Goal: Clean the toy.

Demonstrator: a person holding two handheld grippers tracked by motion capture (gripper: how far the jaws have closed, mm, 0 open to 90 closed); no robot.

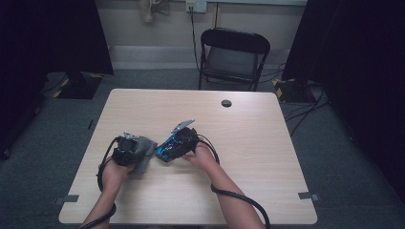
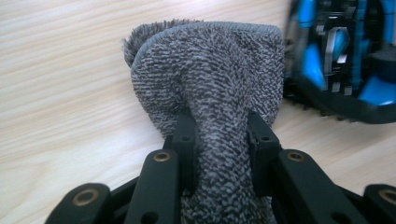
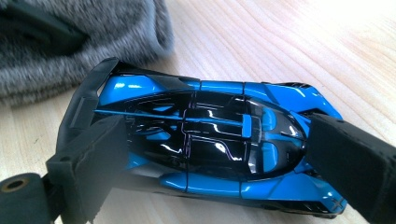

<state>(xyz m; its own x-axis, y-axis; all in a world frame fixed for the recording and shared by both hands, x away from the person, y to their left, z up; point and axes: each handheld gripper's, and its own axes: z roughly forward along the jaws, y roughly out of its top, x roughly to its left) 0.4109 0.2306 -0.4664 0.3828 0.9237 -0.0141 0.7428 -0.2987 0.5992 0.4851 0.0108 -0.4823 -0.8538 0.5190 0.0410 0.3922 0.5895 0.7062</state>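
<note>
A pale wooden surface [image 1: 248, 143] stands before a black folding chair [image 1: 232, 52]. The blue and black toy car [image 3: 205, 140] lies at the near middle of the surface. The right hand-held gripper [image 1: 180, 138] is clamped across its body, nose to tail. Just left of the car, the left hand-held gripper [image 1: 126, 149] is pinched on a grey cloth [image 2: 210, 79], which almost touches the car. The step appears to be wiping the car; next, the cloth must press on its shiny body.
</note>
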